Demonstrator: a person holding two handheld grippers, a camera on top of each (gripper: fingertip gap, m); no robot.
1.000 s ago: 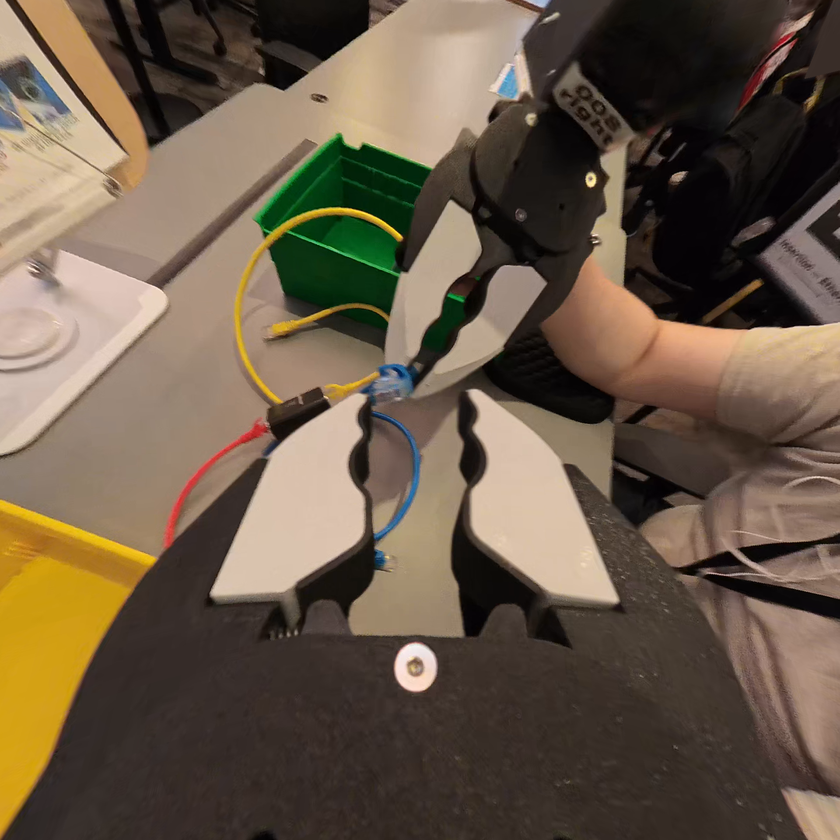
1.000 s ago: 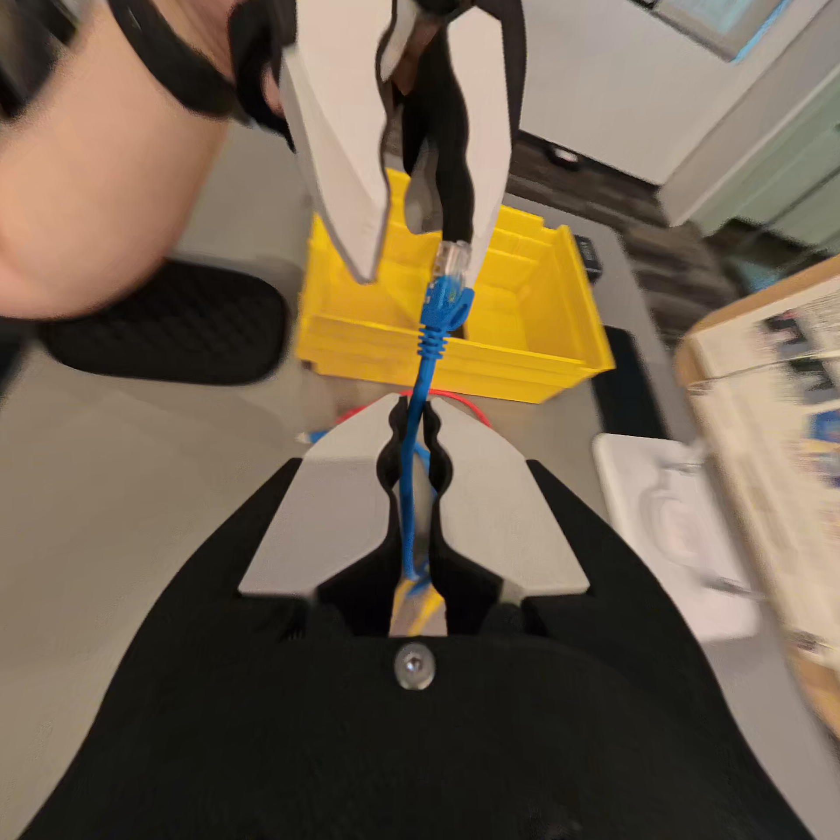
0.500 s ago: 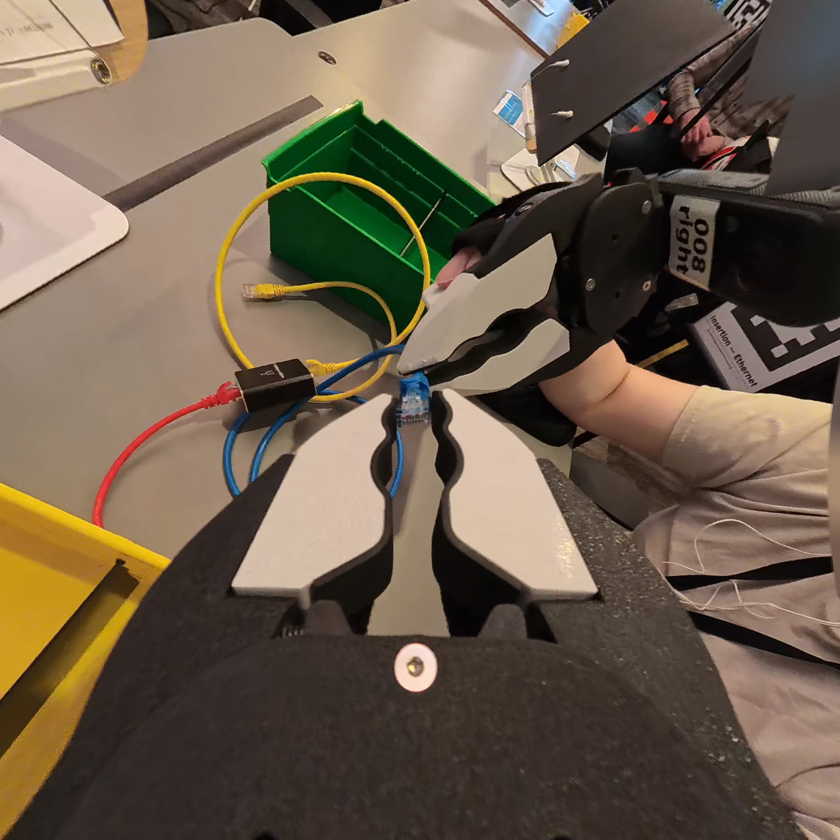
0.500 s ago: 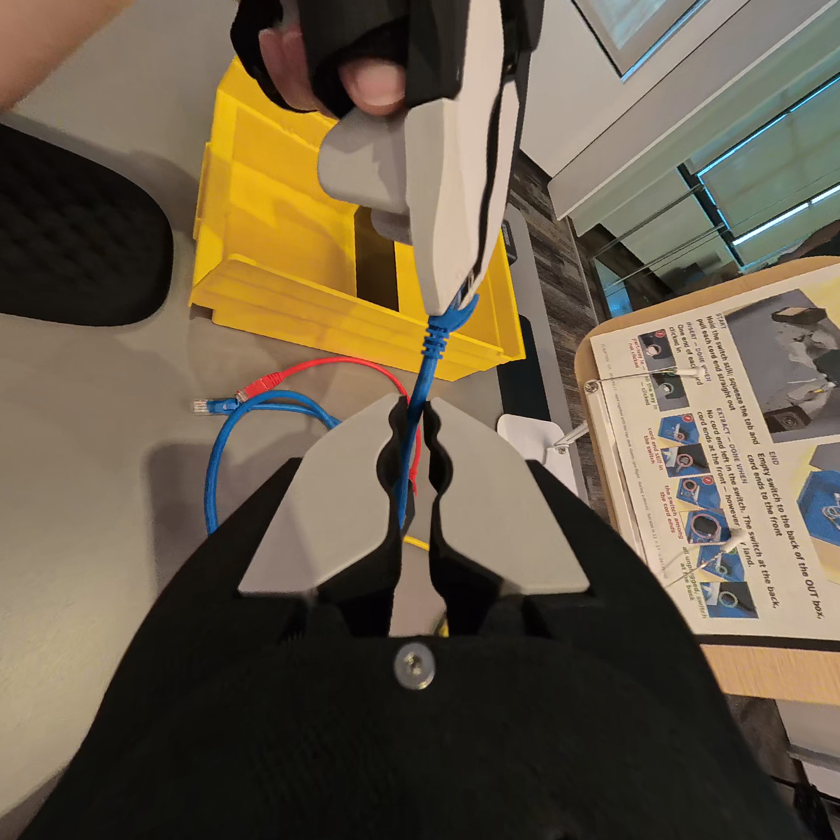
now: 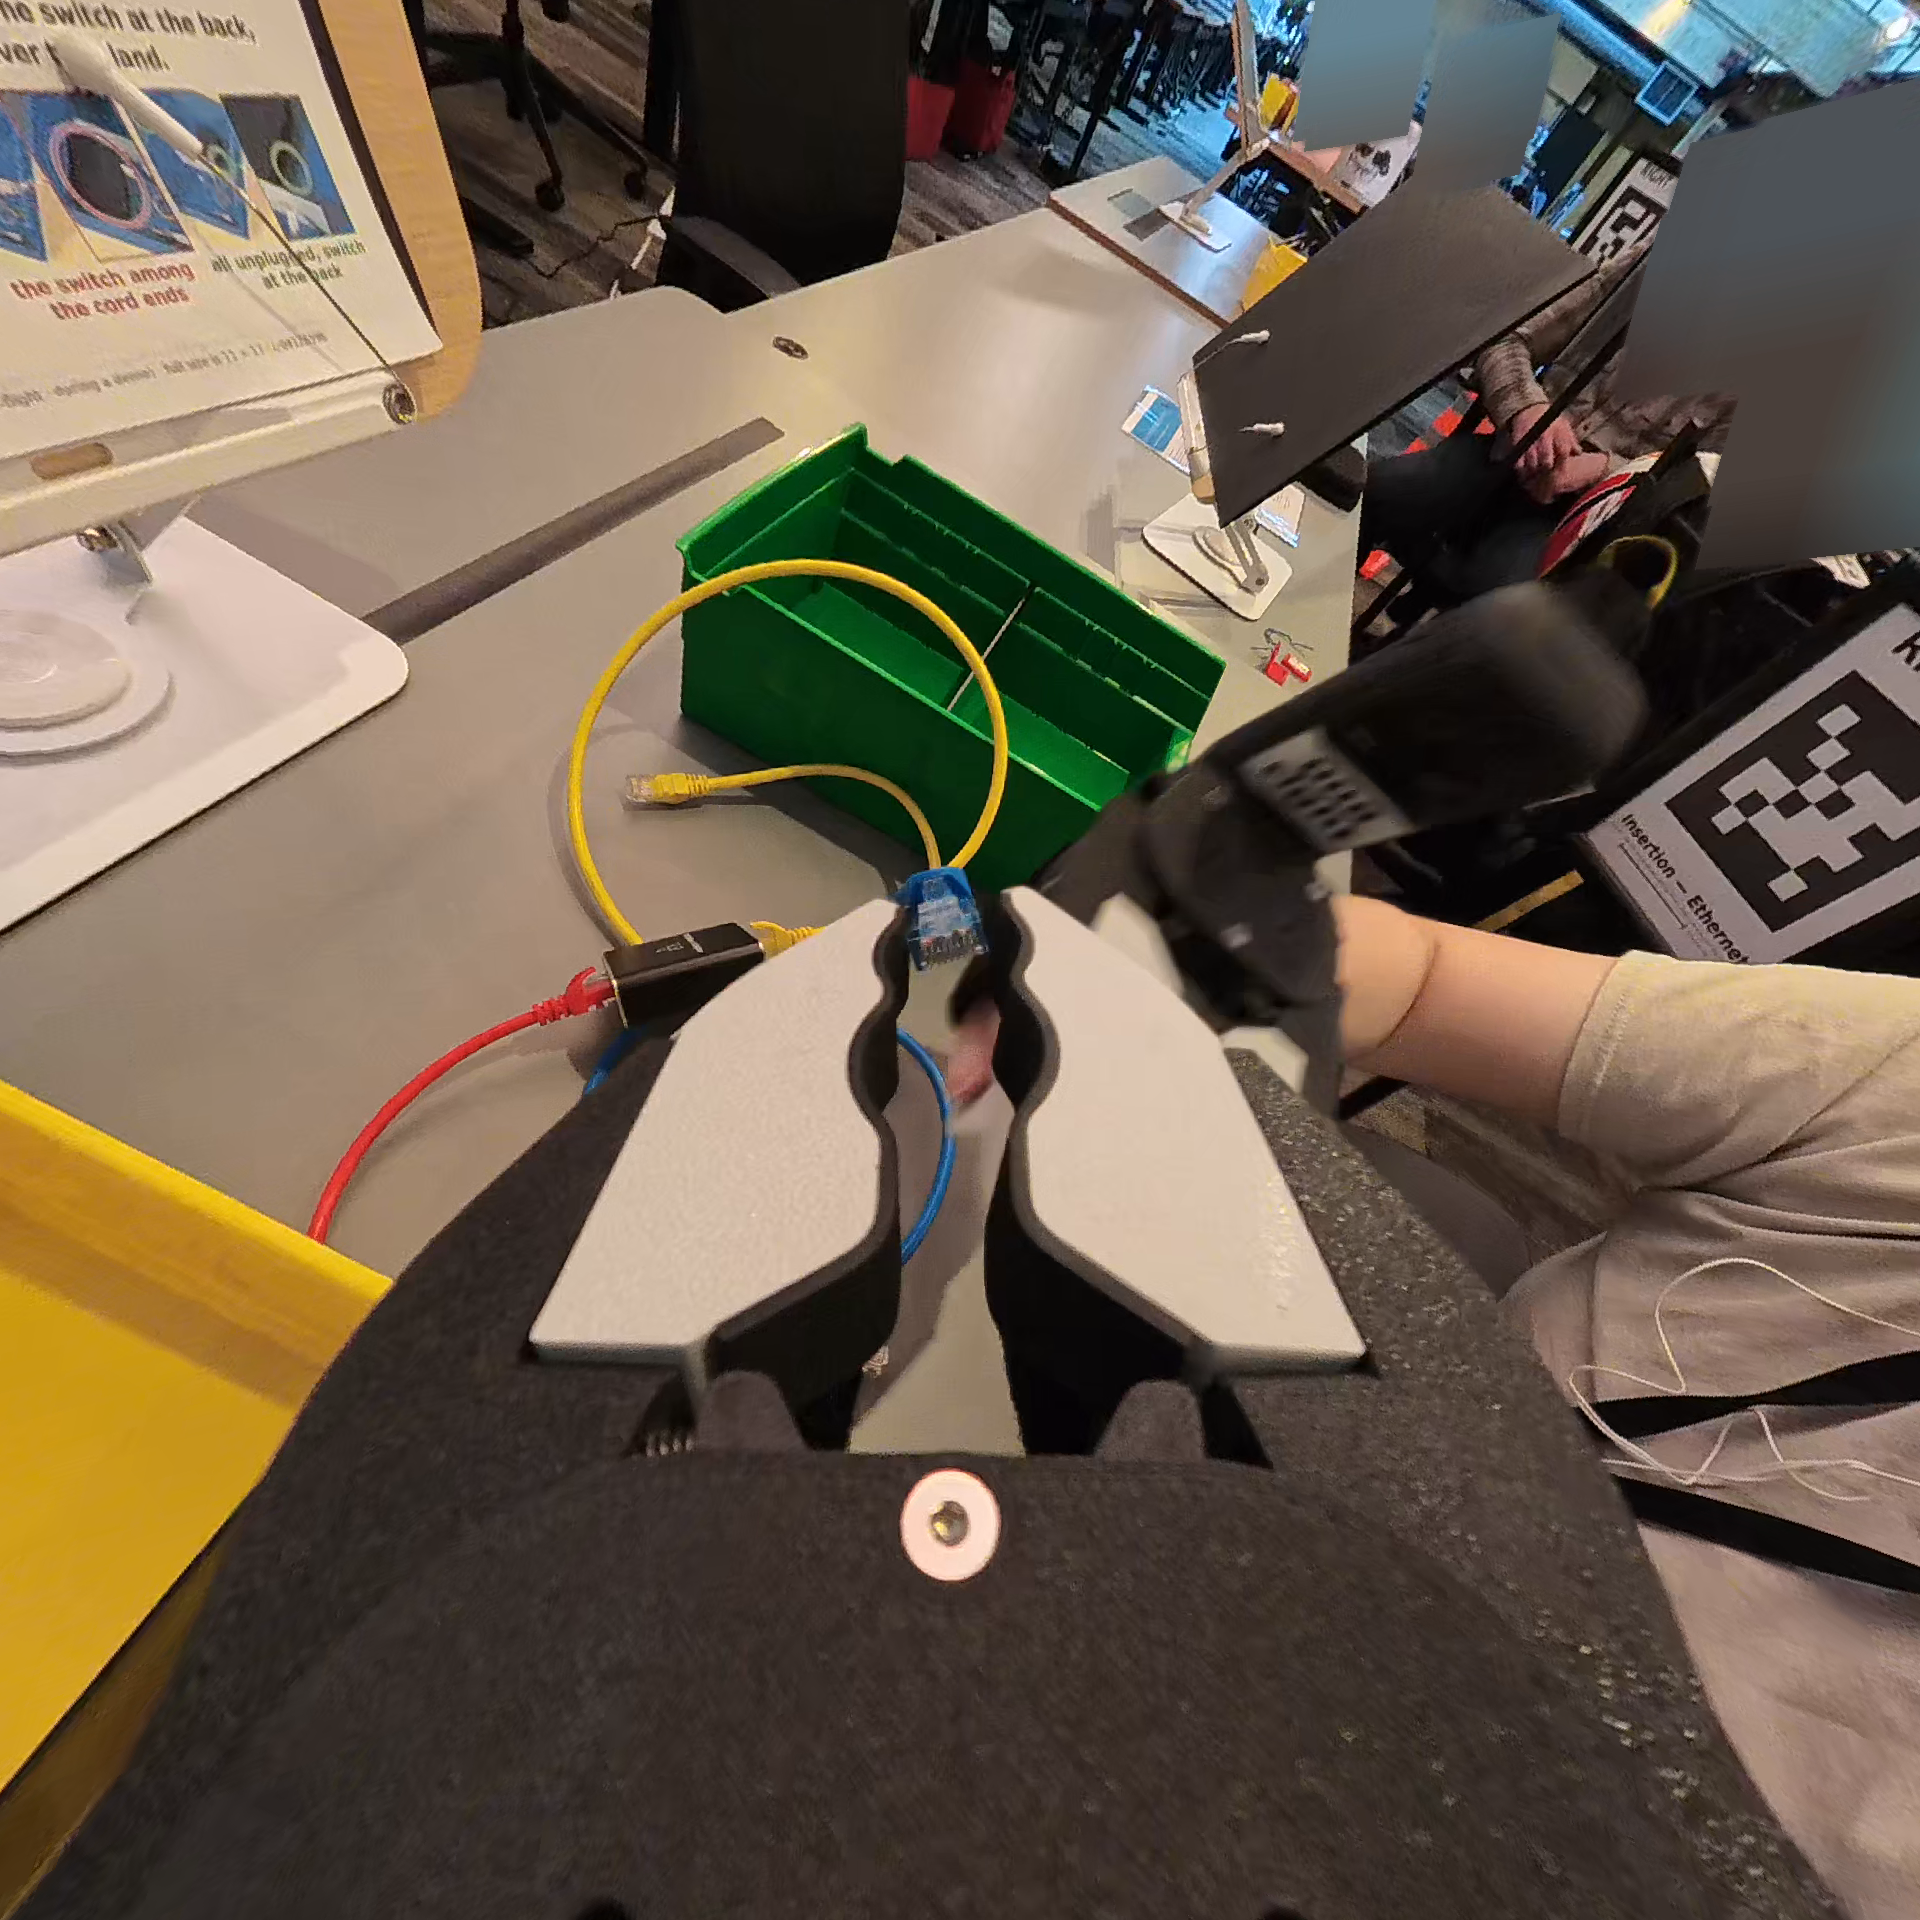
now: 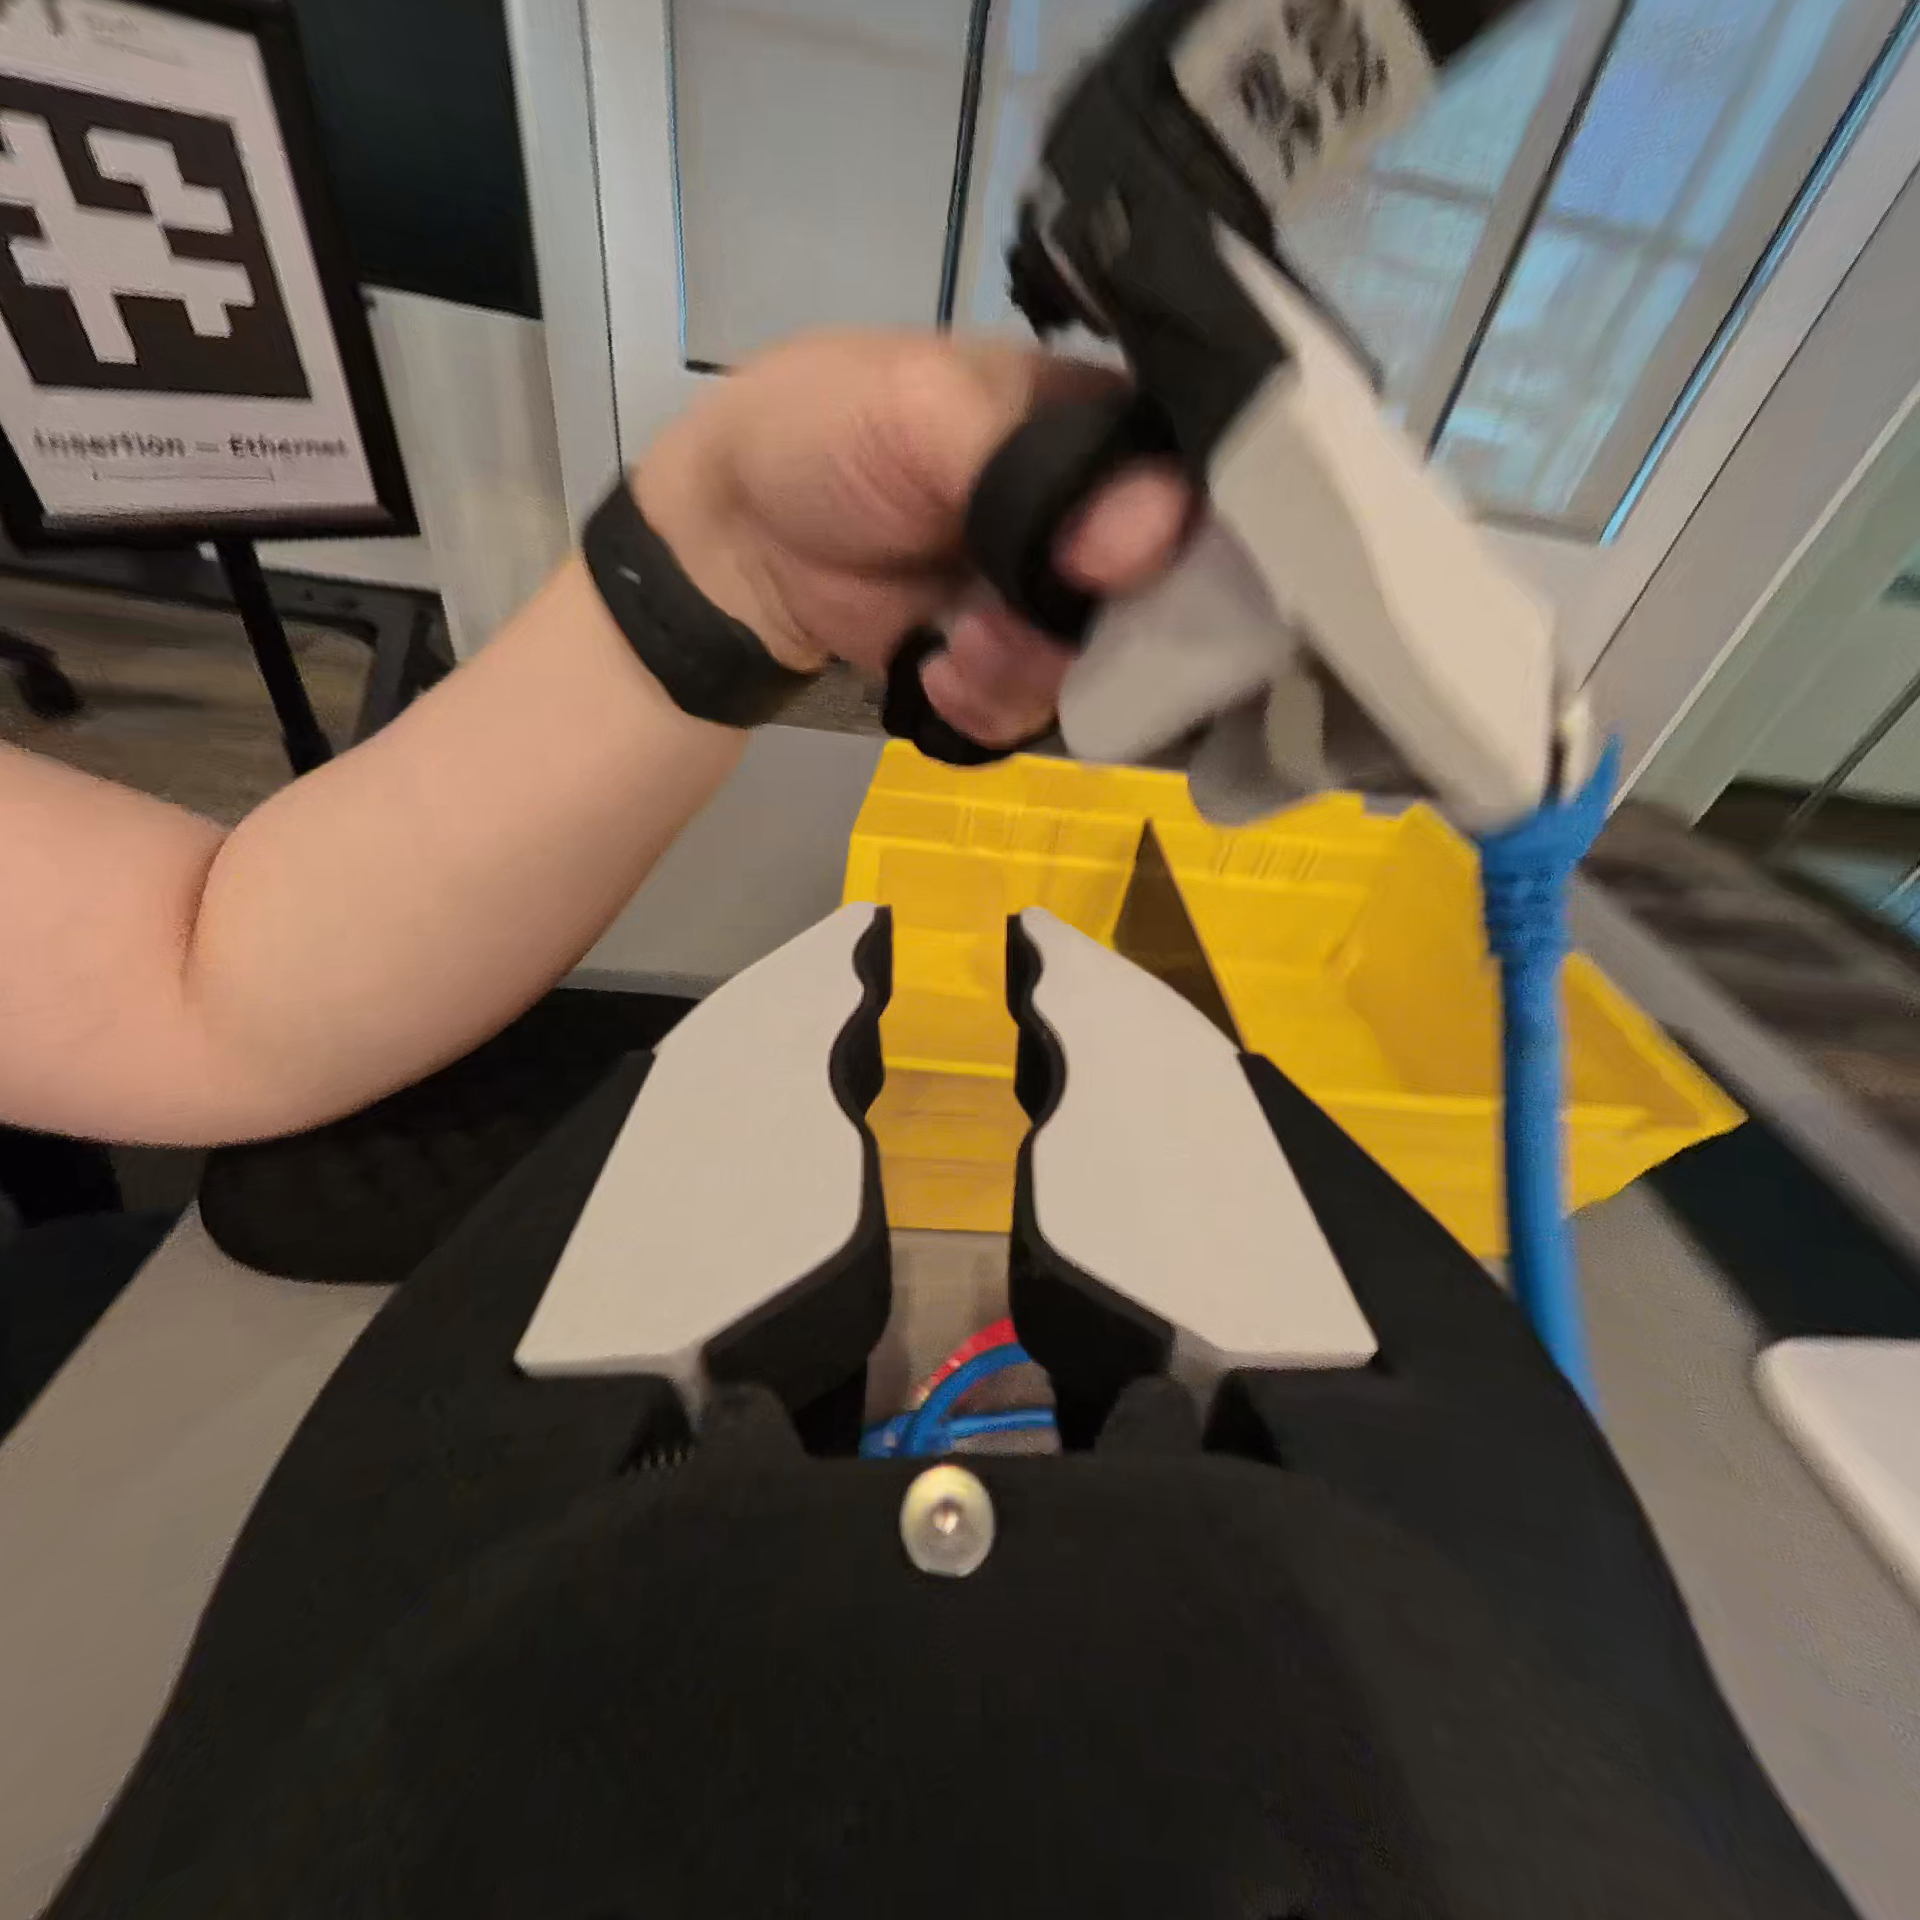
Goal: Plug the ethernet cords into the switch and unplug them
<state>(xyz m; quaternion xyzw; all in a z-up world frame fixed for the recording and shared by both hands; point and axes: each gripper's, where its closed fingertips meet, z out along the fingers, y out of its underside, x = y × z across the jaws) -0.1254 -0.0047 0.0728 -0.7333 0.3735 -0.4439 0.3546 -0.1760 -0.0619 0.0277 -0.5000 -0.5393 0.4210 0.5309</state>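
Observation:
My left gripper (image 5: 948, 920) is shut on the blue cord's plug (image 5: 940, 925), which sits between its fingertips. The right wrist view shows it (image 6: 1538, 774) raised at the upper right, with the blue cord (image 6: 1538, 1091) hanging down from it. My right gripper (image 6: 948, 920) is open and empty. Its blurred body (image 5: 1351, 790) is just right of the left fingers. The small black switch (image 5: 681, 966) lies on the grey table (image 5: 260, 935). A red cord (image 5: 416, 1101) is plugged into its left end and a yellow cord (image 5: 790, 582) into its right end.
A green bin (image 5: 935, 675) stands behind the cords and a yellow bin (image 6: 1351, 987) near the left gripper. The yellow cord's free plug (image 5: 660, 787) lies on the table. An instruction board on a white stand (image 5: 156, 675) is at the far left. A black pad (image 6: 343, 1195) lies under the person's forearm. Left tips to right tips: about 8 centimetres.
My right gripper has let go of the blue cord, opened and pulled away. My left gripper has closed on the blue plug and lifted it.

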